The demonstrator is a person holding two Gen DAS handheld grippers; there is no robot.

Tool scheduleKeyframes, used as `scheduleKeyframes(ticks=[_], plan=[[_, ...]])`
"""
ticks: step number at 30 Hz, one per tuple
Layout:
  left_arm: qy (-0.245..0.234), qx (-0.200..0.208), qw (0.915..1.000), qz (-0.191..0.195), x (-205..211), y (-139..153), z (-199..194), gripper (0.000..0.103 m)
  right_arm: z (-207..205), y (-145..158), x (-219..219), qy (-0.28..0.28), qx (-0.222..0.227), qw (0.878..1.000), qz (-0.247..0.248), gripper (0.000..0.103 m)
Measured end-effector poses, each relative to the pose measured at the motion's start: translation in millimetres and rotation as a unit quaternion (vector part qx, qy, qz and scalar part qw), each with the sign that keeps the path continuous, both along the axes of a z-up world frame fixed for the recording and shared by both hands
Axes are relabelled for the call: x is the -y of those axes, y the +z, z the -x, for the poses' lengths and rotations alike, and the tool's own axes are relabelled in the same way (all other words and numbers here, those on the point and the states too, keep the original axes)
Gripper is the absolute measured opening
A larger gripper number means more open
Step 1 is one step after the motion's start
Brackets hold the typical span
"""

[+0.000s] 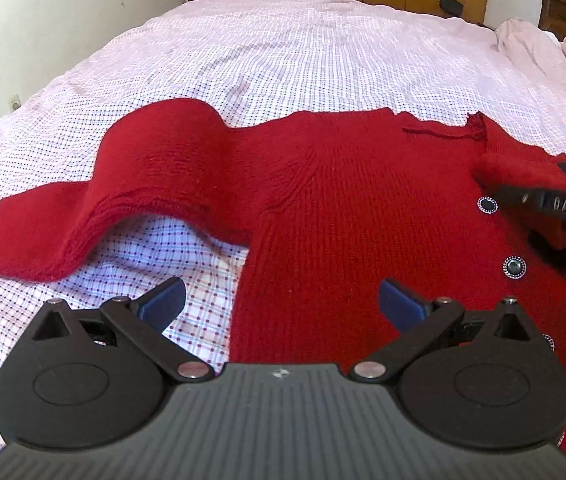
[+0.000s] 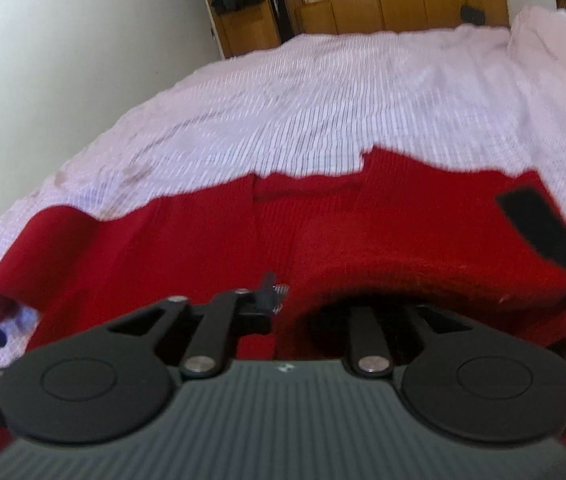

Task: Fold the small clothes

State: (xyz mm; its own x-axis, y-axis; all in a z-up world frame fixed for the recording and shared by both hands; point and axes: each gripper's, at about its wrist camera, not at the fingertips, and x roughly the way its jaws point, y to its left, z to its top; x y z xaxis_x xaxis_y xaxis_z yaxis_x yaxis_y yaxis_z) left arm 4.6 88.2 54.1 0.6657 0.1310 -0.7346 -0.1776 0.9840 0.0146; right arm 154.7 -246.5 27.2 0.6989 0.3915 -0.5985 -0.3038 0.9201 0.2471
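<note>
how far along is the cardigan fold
Early. Done: the red cardigan lies spread, button side up, on the checked bedsheet. In hand: the right gripper has the right sleeve draped over it, brought over the front. Left: the left sleeve still lies out; the left gripper is open, empty.

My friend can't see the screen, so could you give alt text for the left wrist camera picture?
A red knitted cardigan lies spread on a checked bedsheet, one sleeve stretched left. The left hand-held gripper hovers open over its side edge. At right, the other hand-held gripper is draped in red knit.
</note>
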Motion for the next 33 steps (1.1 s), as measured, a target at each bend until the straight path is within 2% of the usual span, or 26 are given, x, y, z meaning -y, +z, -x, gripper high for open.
scheduleKeyframes(ticks=[4, 5, 11, 14, 17, 20, 22, 25, 30, 33], plan=[[-0.008, 0.000, 1.0000, 0.003, 7, 0, -2, 0.103, 17, 4, 10, -0.008, -0.008, 1.000, -0.011, 0.061], [-0.010, 0.001, 0.9999, 0.003, 10, 0, -2, 0.103, 24, 7, 12, -0.007, -0.007, 1.000, -0.009, 0.062], [-0.034, 0.006, 0.9994, 0.004, 29, 8, -8, 0.103, 61, 30, 46, -0.016, -0.013, 0.999, -0.034, 0.061], [-0.055, 0.015, 0.9983, -0.004, 47, 16, -14, 0.103, 75, 38, 68, -0.049, 0.000, 0.998, -0.029, 0.061], [-0.080, 0.025, 0.9964, -0.008, 69, 24, -20, 0.103, 82, 40, 86, -0.100, 0.014, 0.995, -0.003, 0.061], [-0.110, 0.023, 0.9937, 0.001, 92, 29, -28, 0.103, 87, 38, 102, -0.146, 0.026, 0.989, 0.022, 0.061], [-0.129, 0.022, 0.9914, -0.007, 111, 30, -34, 0.103, 88, 34, 111, -0.159, 0.028, 0.987, 0.024, 0.061], [-0.156, 0.027, 0.9866, -0.038, 144, 30, -42, 0.103, 87, 25, 124, -0.174, 0.022, 0.984, 0.005, 0.062], [-0.192, 0.020, 0.9798, -0.053, 185, 22, -58, 0.103, 84, 1, 138, -0.177, -0.002, 0.984, -0.018, 0.061], [-0.204, 0.028, 0.9752, -0.080, 209, 15, -67, 0.103, 87, -6, 141, -0.171, 0.003, 0.985, -0.032, 0.061]])
